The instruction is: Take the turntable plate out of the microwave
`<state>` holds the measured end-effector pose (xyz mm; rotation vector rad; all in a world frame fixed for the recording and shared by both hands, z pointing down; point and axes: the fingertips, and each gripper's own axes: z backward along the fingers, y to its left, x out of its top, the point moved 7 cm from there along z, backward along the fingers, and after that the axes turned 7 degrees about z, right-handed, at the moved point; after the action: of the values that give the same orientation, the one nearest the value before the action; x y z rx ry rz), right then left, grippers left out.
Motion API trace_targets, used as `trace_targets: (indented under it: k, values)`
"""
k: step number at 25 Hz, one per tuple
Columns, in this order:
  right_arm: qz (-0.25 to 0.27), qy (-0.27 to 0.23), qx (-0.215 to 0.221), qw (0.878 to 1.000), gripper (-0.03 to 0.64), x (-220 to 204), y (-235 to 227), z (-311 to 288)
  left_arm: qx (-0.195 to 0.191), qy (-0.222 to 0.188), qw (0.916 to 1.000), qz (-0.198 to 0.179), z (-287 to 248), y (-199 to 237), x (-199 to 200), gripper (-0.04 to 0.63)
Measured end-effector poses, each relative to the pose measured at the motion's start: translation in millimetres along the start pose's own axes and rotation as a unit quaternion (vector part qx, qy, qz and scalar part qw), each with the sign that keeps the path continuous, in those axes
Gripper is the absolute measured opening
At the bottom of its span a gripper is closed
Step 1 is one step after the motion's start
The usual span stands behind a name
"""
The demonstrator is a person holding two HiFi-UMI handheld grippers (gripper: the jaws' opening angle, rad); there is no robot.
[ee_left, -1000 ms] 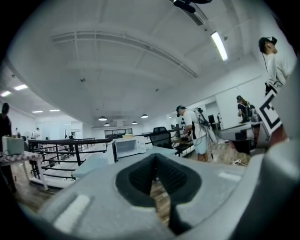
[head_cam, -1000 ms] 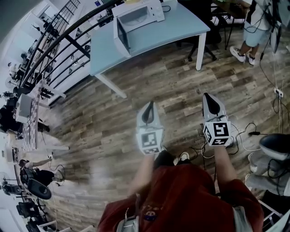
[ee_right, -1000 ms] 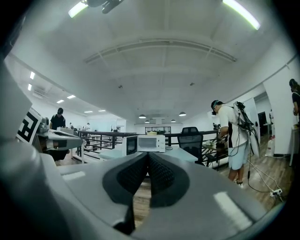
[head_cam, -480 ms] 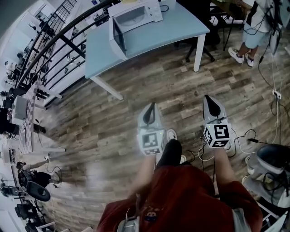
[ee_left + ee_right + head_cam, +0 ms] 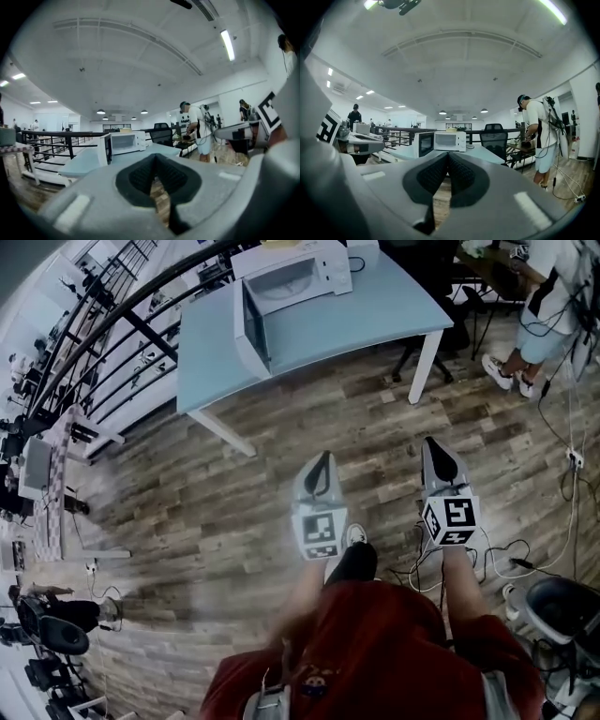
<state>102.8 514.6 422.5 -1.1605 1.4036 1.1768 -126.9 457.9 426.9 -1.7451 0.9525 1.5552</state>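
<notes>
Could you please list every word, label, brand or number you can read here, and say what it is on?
No readable text.
Left gripper, marker cube: square pattern, no words.
Right gripper, marker cube: likewise.
Microwave: any print too small to read.
Red shirt emblem: blurred.

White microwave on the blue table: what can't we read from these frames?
- Turntable plate: not discernible. In the head view the white microwave stands door open, but its cavity is too small and washed out. In both gripper views it is far off and tiny.
- Microwave controls: too small in every view.
- Bystander: cut off at the head view's top-right corner.
</notes>
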Motion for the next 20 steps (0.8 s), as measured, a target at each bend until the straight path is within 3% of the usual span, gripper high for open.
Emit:
trace_targets:
  k: [9,20]
  values:
    - [0.001,0.019,0.025,0.999,-0.002,3,3,-95,0.005,0.014,0.9998,0.011,-73,50,4,0.000]
    - [0.000,0.028,0.030,0.999,-0.001,7,2,-171,0.008,0.024,0.9994,0.023,-132,93,4,0.000]
